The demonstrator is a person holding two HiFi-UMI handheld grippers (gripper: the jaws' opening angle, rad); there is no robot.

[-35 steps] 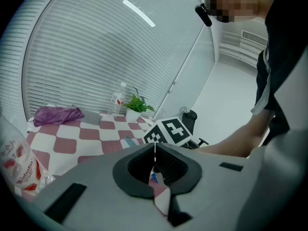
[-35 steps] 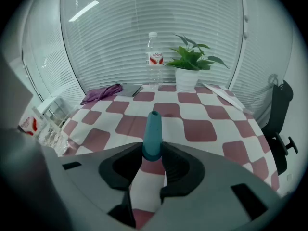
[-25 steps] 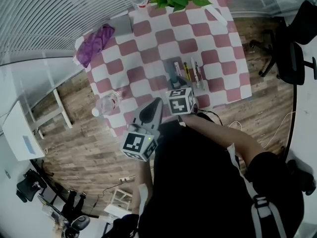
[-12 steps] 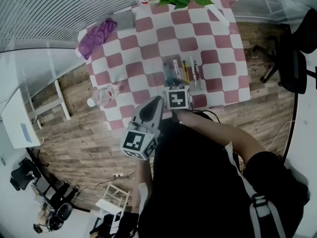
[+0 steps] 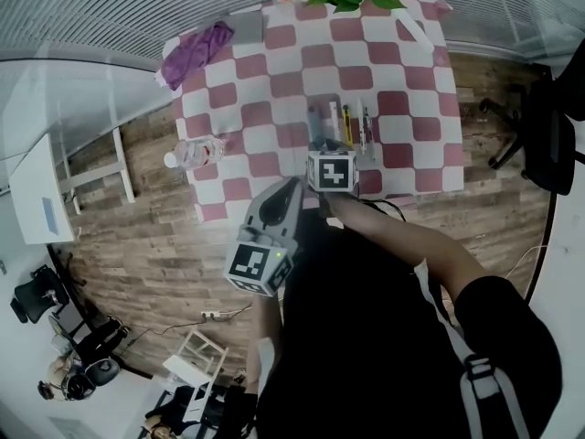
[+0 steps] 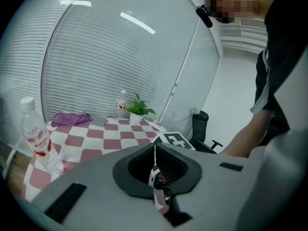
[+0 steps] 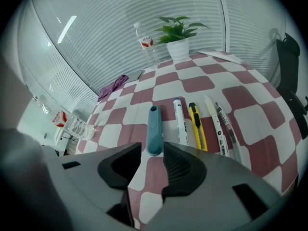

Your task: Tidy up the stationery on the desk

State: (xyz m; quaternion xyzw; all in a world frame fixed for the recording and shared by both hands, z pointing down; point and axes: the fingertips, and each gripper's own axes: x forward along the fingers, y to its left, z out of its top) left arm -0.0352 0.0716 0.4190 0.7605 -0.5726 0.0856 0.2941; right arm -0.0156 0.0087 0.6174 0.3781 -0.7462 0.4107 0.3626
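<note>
**Right gripper.** The right gripper [image 7: 152, 153] was found with its fingers [image 7: 183, 167] standing wide, the jaws having just been opening. The near end of a teal pen-shaped case [image 7: 153, 124] lay in the gap between the fingertips, flat on the checked tablecloth [image 7: 250, 105]. Neither pad was seen pressing on it, so nothing was gripped. The rest of the case ran straight ahead of the fingers.

**Stationery.** A row of items was noted just to the right of the fingers, roughly parallel to the case.
- A white marker [image 7: 180, 121] lay nearest.
- A yellow utility knife [image 7: 197, 126] lay next.
- A white pen [image 7: 215, 124] followed.
- A grey pen [image 7: 230, 126] lay outermost.

These four lay close side by side, and the marker was set slightly apart from the case.

**Other things.** Well ahead of the fingers, at the far edge of the tablecloth, a potted plant [image 7: 178, 40] and an upright water bottle [image 7: 146, 43] were recorded. A purple cloth [image 7: 113, 86] lay ahead and to the left. A second water bottle [image 7: 72, 125] was seen far to the left of the fingers, at the tablecloth's edge.

**Left gripper.** The left gripper [image 6: 155, 153] was found with its fingers [image 6: 173, 170] pressed together. Only a thin seam showed between them, and nothing was held. In the head view it was seen over the near edge of the tablecloth, beside and to the left of the right gripper and clear of the stationery. The second water bottle appeared ahead and to the left of its fingers.
</note>
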